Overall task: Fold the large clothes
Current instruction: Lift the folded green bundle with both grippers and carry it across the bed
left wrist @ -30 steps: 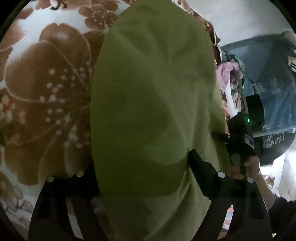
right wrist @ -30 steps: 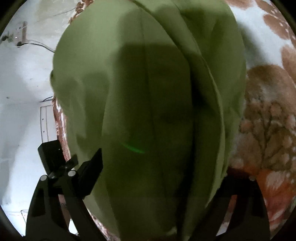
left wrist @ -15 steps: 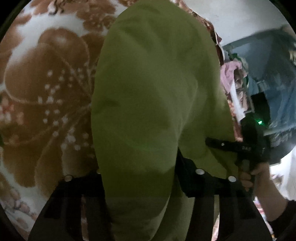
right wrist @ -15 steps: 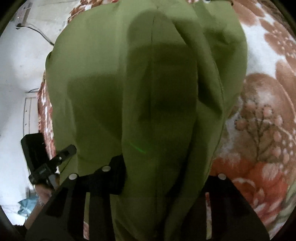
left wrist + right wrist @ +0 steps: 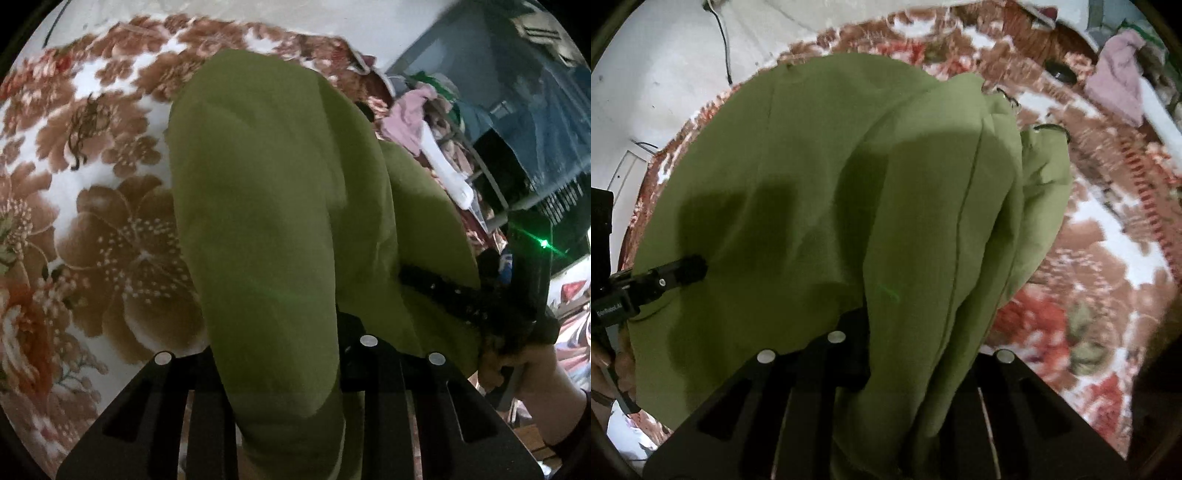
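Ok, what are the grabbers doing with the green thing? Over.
Left gripper closing on green garment. Right gripper shut on it too. Cloth bunched over floral blanket. Nothing in the way.

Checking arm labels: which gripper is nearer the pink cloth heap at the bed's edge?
Right. The right gripper grips the olive-green garment on the side of the pink cloth heap; the left gripper holds the far side.
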The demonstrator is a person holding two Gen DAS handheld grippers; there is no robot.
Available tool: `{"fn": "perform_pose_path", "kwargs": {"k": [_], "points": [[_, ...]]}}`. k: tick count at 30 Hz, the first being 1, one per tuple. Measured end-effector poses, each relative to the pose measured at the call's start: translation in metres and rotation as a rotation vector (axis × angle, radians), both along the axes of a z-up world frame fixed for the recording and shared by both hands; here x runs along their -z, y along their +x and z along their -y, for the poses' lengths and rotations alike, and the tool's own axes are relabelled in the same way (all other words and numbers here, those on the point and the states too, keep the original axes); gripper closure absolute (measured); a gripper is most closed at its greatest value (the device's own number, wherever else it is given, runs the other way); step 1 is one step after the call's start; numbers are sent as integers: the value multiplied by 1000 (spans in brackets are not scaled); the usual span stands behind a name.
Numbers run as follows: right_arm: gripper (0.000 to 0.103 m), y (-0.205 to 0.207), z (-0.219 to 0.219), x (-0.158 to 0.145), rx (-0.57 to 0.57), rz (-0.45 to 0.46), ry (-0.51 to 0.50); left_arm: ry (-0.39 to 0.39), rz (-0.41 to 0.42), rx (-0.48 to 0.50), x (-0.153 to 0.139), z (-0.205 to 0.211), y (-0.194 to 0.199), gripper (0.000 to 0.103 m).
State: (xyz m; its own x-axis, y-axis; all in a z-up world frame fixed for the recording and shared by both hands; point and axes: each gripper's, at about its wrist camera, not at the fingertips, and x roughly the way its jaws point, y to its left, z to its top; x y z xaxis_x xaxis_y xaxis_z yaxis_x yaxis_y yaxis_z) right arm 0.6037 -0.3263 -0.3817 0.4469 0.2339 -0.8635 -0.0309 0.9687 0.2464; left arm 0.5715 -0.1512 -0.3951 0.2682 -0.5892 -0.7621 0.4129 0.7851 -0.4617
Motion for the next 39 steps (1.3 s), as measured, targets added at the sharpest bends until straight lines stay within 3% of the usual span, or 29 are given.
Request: {"fn": "perform_pose_path", "kwargs": {"k": [8, 11, 23, 28, 32, 39], "points": [[91, -68, 64, -58, 45, 92, 54, -2, 75, 49, -68, 48, -54, 79], [92, -99, 106, -84, 79, 98, 92, -4, 92, 114, -107, 92, -77, 79], [92, -250, 263, -213, 344, 91, 37, -71, 84, 417, -230, 276, -173, 79], [92, -305, 314, -247, 488, 112, 25, -115, 55, 549, -252, 335, -189, 79], [92, -342, 344, -251, 612, 133, 30, -126, 70, 687, -261, 386, -201, 79], [92, -381, 394, -240, 784, 182, 50, -169, 55, 886, -238, 479, -200, 79]]}}
